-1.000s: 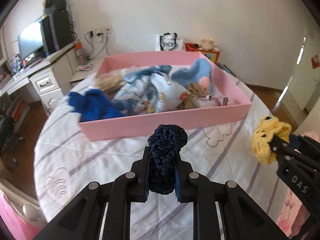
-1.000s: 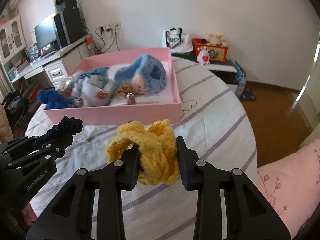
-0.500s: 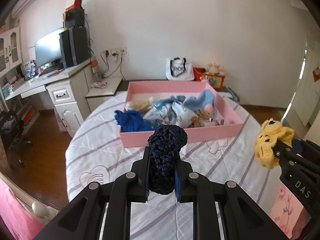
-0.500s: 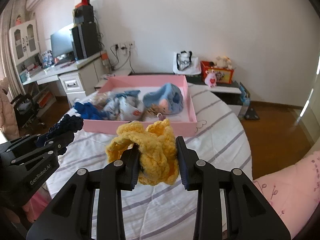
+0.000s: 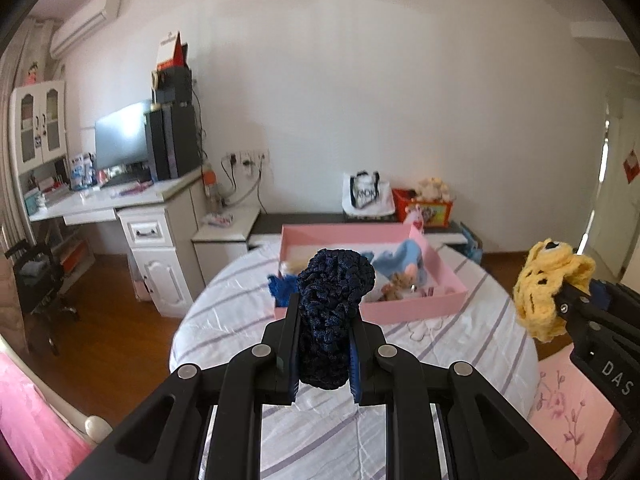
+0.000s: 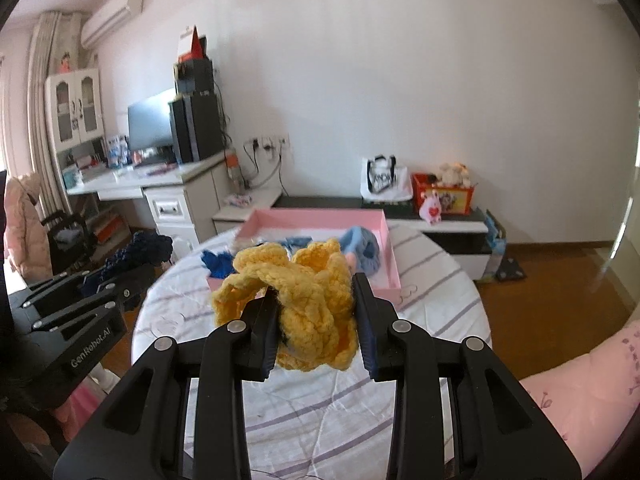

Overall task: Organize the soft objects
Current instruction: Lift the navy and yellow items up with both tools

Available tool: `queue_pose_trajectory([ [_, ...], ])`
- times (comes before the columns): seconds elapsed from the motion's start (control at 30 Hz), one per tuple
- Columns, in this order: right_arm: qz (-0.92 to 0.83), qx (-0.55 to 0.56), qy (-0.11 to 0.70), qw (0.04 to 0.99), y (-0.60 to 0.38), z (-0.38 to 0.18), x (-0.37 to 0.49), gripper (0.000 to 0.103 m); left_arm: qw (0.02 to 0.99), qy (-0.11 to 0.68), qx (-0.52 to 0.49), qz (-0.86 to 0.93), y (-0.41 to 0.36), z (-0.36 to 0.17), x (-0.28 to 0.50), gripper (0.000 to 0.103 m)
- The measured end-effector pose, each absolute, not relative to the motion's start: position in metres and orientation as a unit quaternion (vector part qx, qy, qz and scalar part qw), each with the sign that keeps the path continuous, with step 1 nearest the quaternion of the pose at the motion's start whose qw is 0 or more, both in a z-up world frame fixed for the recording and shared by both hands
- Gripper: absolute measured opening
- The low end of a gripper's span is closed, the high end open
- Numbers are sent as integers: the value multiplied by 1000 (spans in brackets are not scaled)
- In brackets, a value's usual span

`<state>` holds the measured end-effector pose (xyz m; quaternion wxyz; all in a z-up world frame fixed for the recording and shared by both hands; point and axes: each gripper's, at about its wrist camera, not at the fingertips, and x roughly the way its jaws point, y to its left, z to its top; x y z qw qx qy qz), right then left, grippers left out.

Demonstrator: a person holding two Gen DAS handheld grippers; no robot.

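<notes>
My left gripper (image 5: 323, 354) is shut on a dark navy crocheted piece (image 5: 332, 304) and holds it high above the striped bed (image 5: 224, 320). My right gripper (image 6: 316, 330) is shut on a yellow crocheted piece (image 6: 304, 304), which also shows in the left wrist view (image 5: 550, 292). A pink tray (image 5: 416, 312) lies far ahead on the bed and holds several soft things, among them a light blue plush (image 5: 404, 256) and a blue knit (image 5: 280, 286) over its left rim. The tray also shows in the right wrist view (image 6: 390, 252).
A white desk (image 5: 132, 208) with a monitor (image 5: 122, 136) and speakers stands at the left. A low dark bench (image 6: 420, 208) behind the bed carries a white bag (image 5: 366, 196) and a red toy box (image 5: 424, 208). Pink bedding (image 6: 580, 372) lies at the right. Wooden floor surrounds the bed.
Both grippers have pulled back and risen away from the tray, each still holding its crocheted piece. The tray now looks much smaller and farther off.
</notes>
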<state>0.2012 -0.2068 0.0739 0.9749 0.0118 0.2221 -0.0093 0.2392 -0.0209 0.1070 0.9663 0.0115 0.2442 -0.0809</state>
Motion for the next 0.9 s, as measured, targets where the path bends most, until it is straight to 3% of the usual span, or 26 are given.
queue_pose_trajectory([
  [0.33, -2, 11, 172, 985, -200, 96, 168, 31, 980, 181, 19, -81, -20, 130, 171, 15],
  [0.9, 5, 3, 150, 989, -198, 100, 150, 31, 985, 151, 20, -81, -14, 111, 110, 15],
])
